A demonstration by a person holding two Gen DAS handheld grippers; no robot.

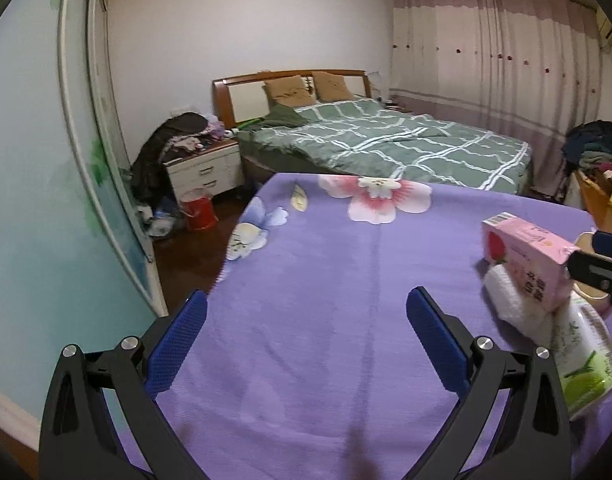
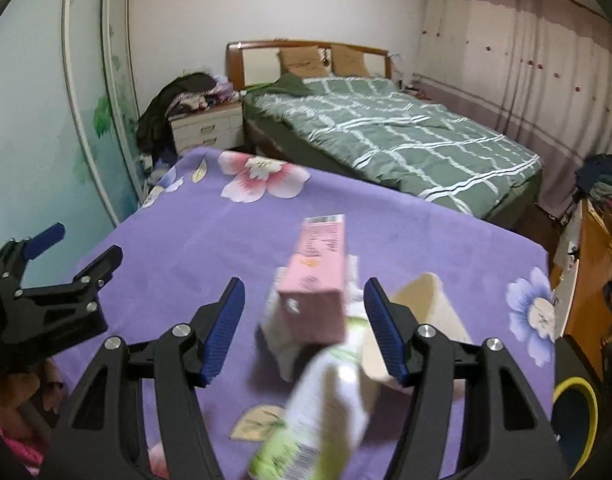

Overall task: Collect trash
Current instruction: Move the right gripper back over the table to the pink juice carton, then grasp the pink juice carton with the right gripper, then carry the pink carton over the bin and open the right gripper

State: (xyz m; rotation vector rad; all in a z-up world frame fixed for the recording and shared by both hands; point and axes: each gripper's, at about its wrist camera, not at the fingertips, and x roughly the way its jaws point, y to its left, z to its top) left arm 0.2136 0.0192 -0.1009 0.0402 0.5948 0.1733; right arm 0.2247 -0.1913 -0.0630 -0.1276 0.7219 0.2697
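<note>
A small heap of trash lies on the purple flowered cloth (image 1: 325,280): a pink carton (image 1: 525,256), a crumpled white tissue (image 1: 505,304) and a green-and-white packet (image 1: 585,368). In the right wrist view the pink carton (image 2: 317,292) lies over the tissue (image 2: 278,344) and the blurred packet (image 2: 325,400), with a beige cup (image 2: 425,300) behind them. My right gripper (image 2: 304,286) is open and straddles the heap, its pads apart from the carton. To the left of the heap my left gripper (image 1: 306,294) is open over bare cloth, holding nothing.
A bed with a green checked cover (image 1: 385,140) stands beyond the cloth, with a white nightstand (image 1: 204,170) piled with clothes and a red bucket (image 1: 200,212) to its left. A sliding wardrobe door (image 1: 46,200) runs along the left. Wooden furniture (image 2: 585,300) stands at the right.
</note>
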